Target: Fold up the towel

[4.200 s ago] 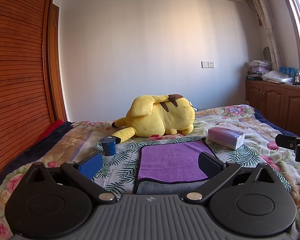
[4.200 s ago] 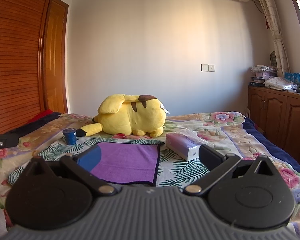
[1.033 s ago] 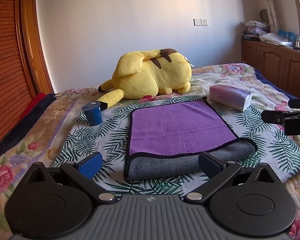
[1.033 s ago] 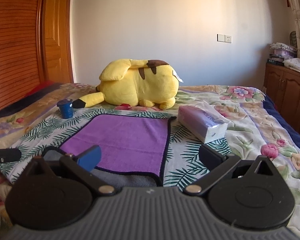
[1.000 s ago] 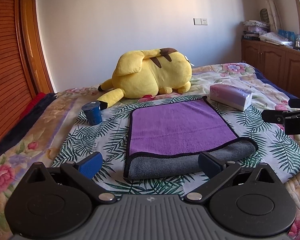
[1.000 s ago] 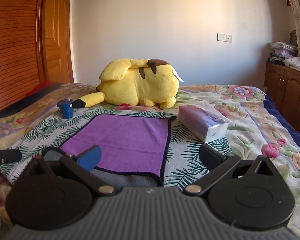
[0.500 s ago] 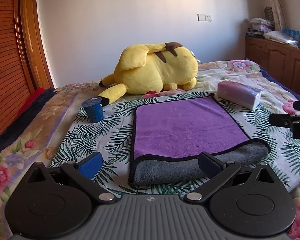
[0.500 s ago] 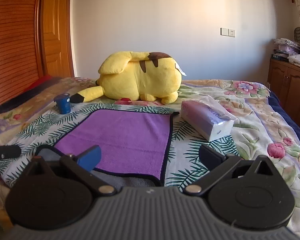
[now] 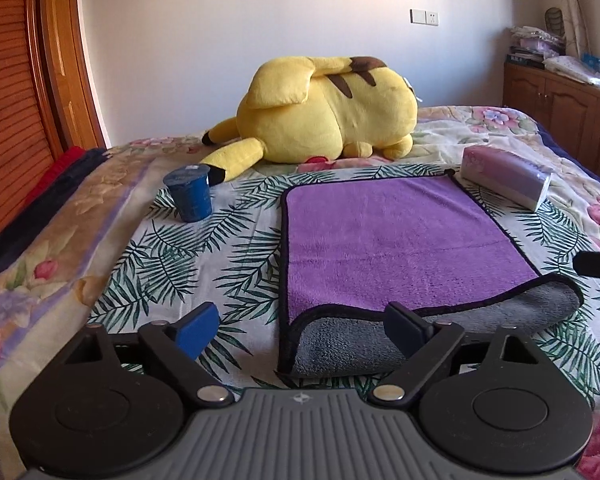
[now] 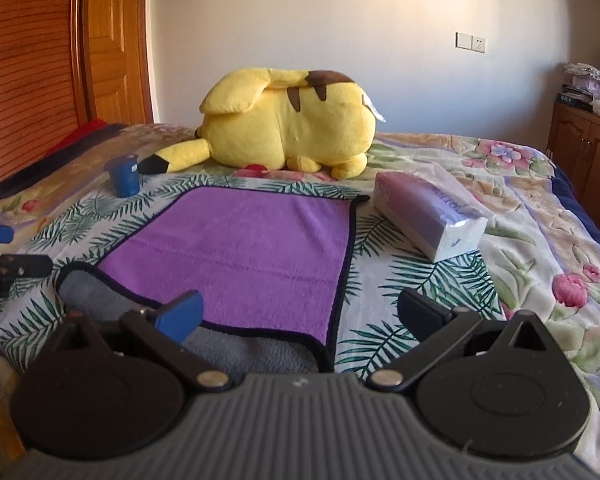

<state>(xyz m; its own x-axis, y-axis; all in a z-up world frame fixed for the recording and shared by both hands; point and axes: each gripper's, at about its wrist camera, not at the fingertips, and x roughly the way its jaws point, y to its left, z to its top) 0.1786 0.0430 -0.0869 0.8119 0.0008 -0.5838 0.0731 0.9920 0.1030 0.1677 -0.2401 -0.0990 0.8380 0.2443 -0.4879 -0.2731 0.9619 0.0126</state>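
Now, from the left wrist view: the left gripper (image 9: 302, 326) hangs low over the bed (image 9: 80, 248), fingers spread wide and gripping nothing. The towel (image 9: 388, 240) lies straight ahead, purple face up, running away from the fingers toward the yellow plush toy (image 9: 324, 112). Its near edge is already turned over, showing a grey underside in a loose roll across the front. The near left corner of that roll sits squarely between the two fingers, just ahead of the tips; the right finger overlaps the grey fold in the picture, though contact cannot be told. A blue cup (image 9: 190, 192) stands well off to the left of the fingers, a tissue pack (image 9: 504, 178) off to the far right. The tip of the other tool pokes in at the right edge, beside the towel's right corner.

Over to the right wrist view: the right gripper (image 10: 300, 314) is likewise spread, nothing held. The towel (image 10: 244, 248) lies ahead and mostly left of centre, and its near right corner, black hem and all, falls between the fingers, closer to the left finger than the right. The tissue pack (image 10: 428, 216) sits ahead and right, apart from the towel's edge.

So each gripper lines up on its own near corner, neither clearly nearer. My read: the next move is a twin pinch on the grey fold, then a carry forward along the towel's length.
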